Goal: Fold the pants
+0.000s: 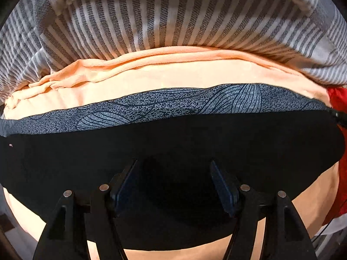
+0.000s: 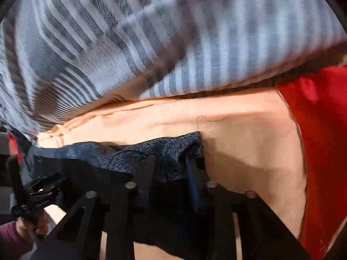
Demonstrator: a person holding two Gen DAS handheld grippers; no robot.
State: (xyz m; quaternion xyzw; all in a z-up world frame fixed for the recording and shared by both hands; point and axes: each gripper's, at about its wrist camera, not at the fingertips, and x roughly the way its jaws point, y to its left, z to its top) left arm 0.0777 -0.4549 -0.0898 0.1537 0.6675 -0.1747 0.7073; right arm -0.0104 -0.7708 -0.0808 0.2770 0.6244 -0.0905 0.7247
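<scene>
The black pants (image 1: 173, 143) lie flat across an orange sheet (image 1: 151, 80), with a speckled grey-blue patterned part (image 1: 173, 104) along their far edge. My left gripper (image 1: 173, 184) hovers over the black cloth with its fingers apart and nothing between them. In the right wrist view my right gripper (image 2: 171, 169) is at the right end of the pants (image 2: 108, 173); speckled grey-blue cloth (image 2: 169, 151) is bunched between its fingers. Whether the fingers clamp the cloth is not clear. The other handheld gripper (image 2: 32, 195) shows at the lower left.
A grey and white striped blanket (image 1: 173, 15) is heaped behind the orange sheet, and it also fills the top of the right wrist view (image 2: 151, 43). A red cloth (image 2: 321, 140) lies at the right, also seen in the left wrist view (image 1: 338, 99).
</scene>
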